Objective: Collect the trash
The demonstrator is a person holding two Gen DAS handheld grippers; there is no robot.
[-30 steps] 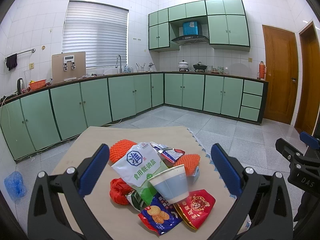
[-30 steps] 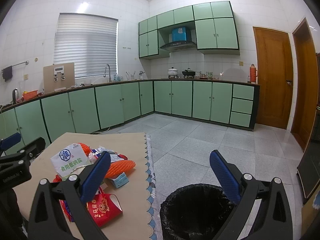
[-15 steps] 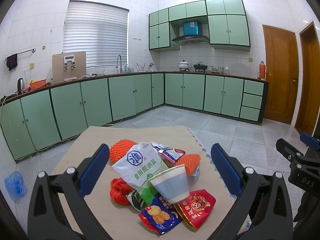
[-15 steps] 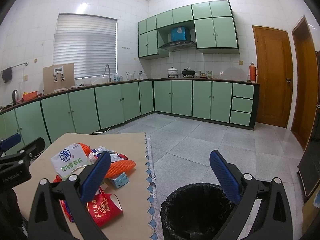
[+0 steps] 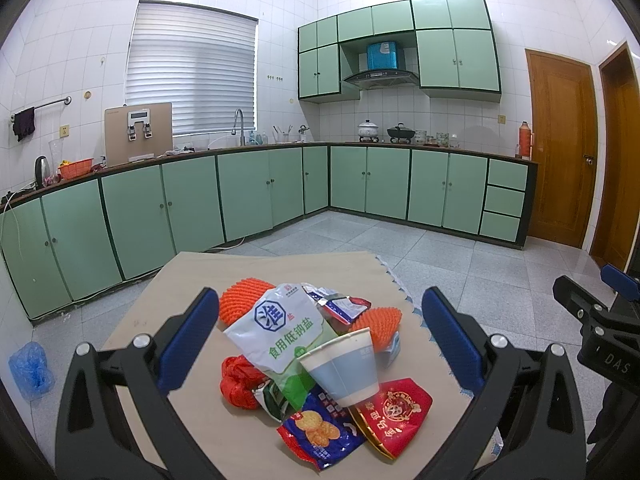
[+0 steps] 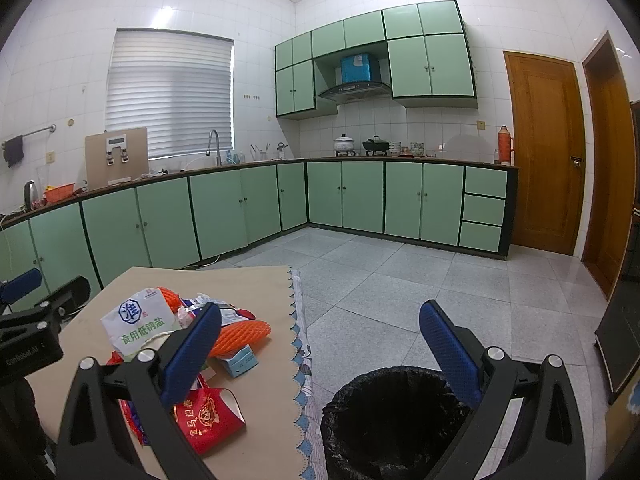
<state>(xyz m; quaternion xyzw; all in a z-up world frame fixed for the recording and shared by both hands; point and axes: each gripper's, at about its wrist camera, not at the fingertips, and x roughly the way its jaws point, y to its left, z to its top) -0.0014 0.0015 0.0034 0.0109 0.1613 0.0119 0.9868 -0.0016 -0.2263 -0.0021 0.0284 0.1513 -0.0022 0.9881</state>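
A pile of trash lies on a beige table (image 5: 192, 272): a white and green salt bag (image 5: 280, 332), a tipped paper cup (image 5: 344, 368), a blue cracker packet (image 5: 320, 436), a red packet (image 5: 396, 412), orange foam nets (image 5: 240, 304) and a red plastic bag (image 5: 236, 384). My left gripper (image 5: 320, 328) is open and empty above the pile. My right gripper (image 6: 320, 340) is open and empty, over the table's right edge, with the black-lined trash bin (image 6: 384, 412) on the floor below. The pile also shows in the right wrist view (image 6: 140, 320).
Green cabinets (image 5: 240, 196) run along the far walls under a counter. Grey tiled floor (image 6: 400, 264) lies beyond the table. Wooden doors (image 6: 540, 152) stand at the right. A blue plastic bag (image 5: 30, 368) lies on the floor at the left.
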